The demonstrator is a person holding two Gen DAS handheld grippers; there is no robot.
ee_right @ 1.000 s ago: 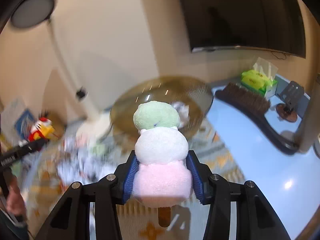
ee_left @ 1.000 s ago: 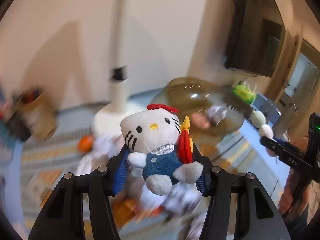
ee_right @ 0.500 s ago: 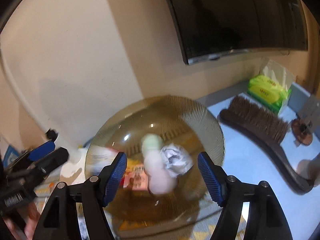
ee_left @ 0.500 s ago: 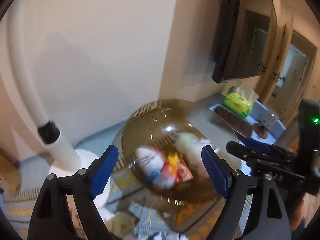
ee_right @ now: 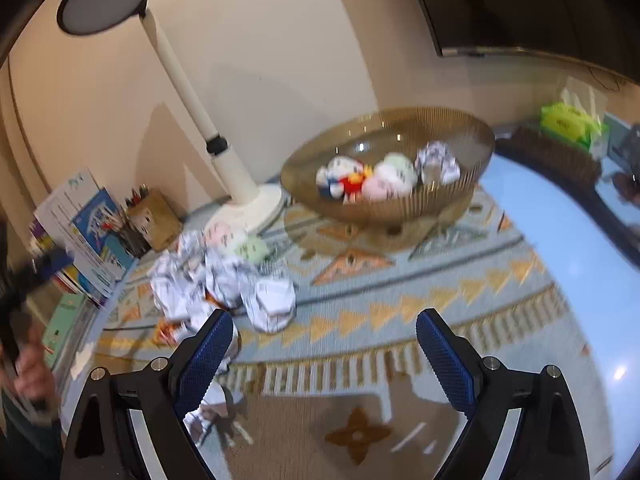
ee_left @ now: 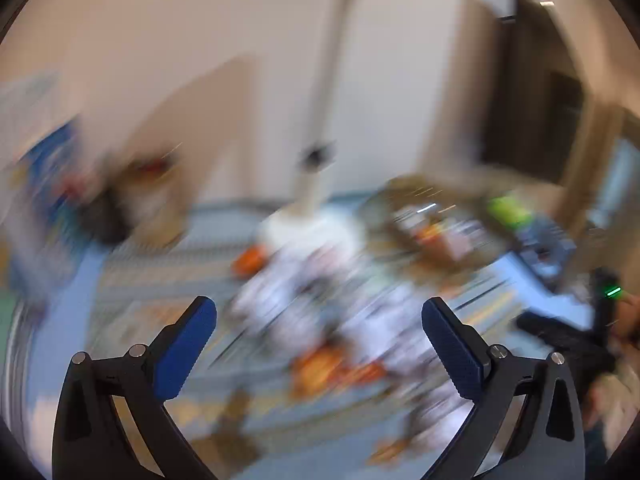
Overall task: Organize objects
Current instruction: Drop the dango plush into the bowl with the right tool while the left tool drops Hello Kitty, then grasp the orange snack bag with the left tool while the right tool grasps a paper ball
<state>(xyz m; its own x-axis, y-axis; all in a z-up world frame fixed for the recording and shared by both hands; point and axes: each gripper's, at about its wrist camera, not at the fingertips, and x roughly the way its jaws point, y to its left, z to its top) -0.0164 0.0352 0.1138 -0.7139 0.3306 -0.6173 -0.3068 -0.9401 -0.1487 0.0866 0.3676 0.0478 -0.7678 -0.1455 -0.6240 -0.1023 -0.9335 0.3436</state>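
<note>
In the left wrist view everything is blurry. The left gripper (ee_left: 319, 338) has its jaws wide apart with nothing between them. A blurry heap of white and orange things (ee_left: 328, 320) lies beyond it.

In the right wrist view the right gripper (ee_right: 325, 354) also has its jaws wide apart and empty. The see-through brown ribbed bowl (ee_right: 384, 204) sits far on the patterned rug (ee_right: 400, 300). In it lie the white cat plush toy (ee_right: 338, 180), the green, white and pink soft toy (ee_right: 390, 178) and a crumpled paper ball (ee_right: 436, 162). More crumpled paper balls (ee_right: 224, 284) lie near left, beside the white lamp (ee_right: 224, 156).

Left tool (ee_left: 318, 314) wide apart and empty above a blurred heap of crumpled paper (ee_left: 320, 312).
</note>
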